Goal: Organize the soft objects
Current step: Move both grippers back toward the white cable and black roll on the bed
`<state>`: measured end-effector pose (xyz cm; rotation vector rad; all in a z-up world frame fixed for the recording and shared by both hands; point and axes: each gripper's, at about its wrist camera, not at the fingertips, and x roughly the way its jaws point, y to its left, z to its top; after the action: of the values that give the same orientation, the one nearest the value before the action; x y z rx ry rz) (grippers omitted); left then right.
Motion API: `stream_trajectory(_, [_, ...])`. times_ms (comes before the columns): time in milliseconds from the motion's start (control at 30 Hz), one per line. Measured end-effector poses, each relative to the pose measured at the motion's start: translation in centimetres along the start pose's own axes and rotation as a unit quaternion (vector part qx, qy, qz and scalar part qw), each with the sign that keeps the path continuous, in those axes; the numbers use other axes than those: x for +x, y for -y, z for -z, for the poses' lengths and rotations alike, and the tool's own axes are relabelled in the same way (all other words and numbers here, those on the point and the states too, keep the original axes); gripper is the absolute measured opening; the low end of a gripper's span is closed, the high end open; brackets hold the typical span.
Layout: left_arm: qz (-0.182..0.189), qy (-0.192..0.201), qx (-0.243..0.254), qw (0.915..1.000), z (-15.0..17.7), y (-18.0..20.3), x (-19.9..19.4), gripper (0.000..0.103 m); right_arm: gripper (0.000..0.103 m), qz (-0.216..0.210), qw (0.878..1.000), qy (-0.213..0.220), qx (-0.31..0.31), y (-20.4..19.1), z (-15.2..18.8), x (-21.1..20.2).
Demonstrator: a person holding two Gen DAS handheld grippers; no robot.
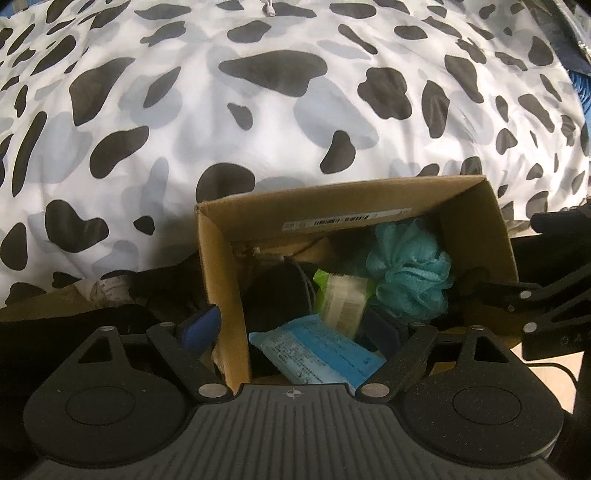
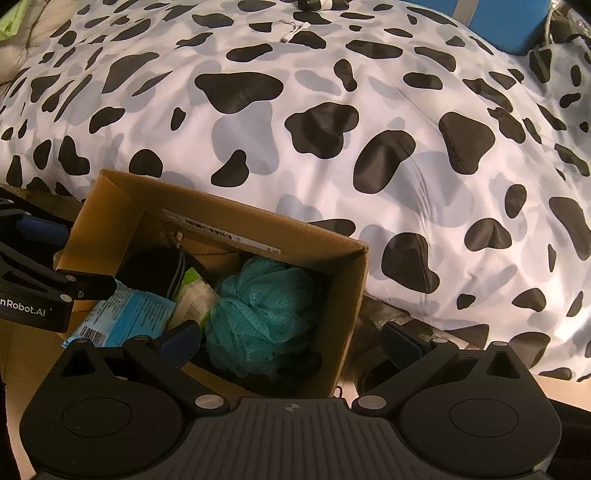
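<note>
1. Cardboard box (image 1: 351, 206) stands open-topped against the edge of a bed with a cow-print duvet (image 1: 258, 110). It serves as the collection bin, set low beside the bed so both claws can reach it from above.
2. Inside the box: teal bath pouf (image 2: 258, 314) at its right end, green-and-white wipes pack (image 1: 343, 299) in the middle, blue packet (image 1: 314, 350) leaning at the near left, a dark item (image 2: 151, 269) at the back left. All soft stuff, packed close and touching.
3. Left claw (image 1: 291, 328) is released, jaws wide. One pad is outside the box's left wall and the other is inside, over the blue packet; nothing is gripped.
4. Right claw (image 2: 291, 343) is also spread wide and empty. It straddles the box's right wall: one pad by the pouf, one outside.
5. My read: items are already dropped in and both claws are clear of the load.
6. Edges: each claw has a box wall between its jaws, so closing now would pinch cardboard. Lift straight up before moving sideways.
7. Room: the box is nearly full at floor level, with a little space at the back. The duvet is mostly bare, apart from a small white cord (image 2: 295, 31) far off.
</note>
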<state>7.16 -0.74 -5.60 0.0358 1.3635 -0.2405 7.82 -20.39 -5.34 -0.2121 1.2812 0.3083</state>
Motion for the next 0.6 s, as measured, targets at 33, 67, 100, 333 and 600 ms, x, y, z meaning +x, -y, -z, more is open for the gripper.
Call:
stream_trajectory(33, [0.000, 0.001, 0.000, 1.0000, -0.1, 0.0, 0.0, 0.085, 0.103, -0.001, 1.000, -0.001, 0.000, 0.0, 0.0, 0.0])
stream_trajectory(67, [-0.001, 0.002, -0.002, 1.0000, -0.2, 0.0, -0.1, 0.085, 0.103, -0.001, 1.000, -0.001, 0.000, 0.0, -0.1, 0.1])
stream_trajectory(100, [-0.002, 0.004, -0.003, 1.0000, -0.3, 0.0, -0.1, 0.085, 0.103, -0.002, 1.000, -0.001, 0.002, 0.0, -0.2, 0.1])
stream_trajectory(333, [-0.005, 0.028, -0.007, 0.9996, -1.4, -0.1, -0.7, 0.085, 0.103, -0.014, 0.999, 0.024, 0.019, 0.7, -1.0, -0.5])
stream_trajectory(600, [-0.008, 0.078, 0.003, 0.9969, -3.0, -0.1, -1.9, 0.085, 0.103, -0.035, 0.997, 0.065, 0.037, 2.2, -2.7, -1.3])
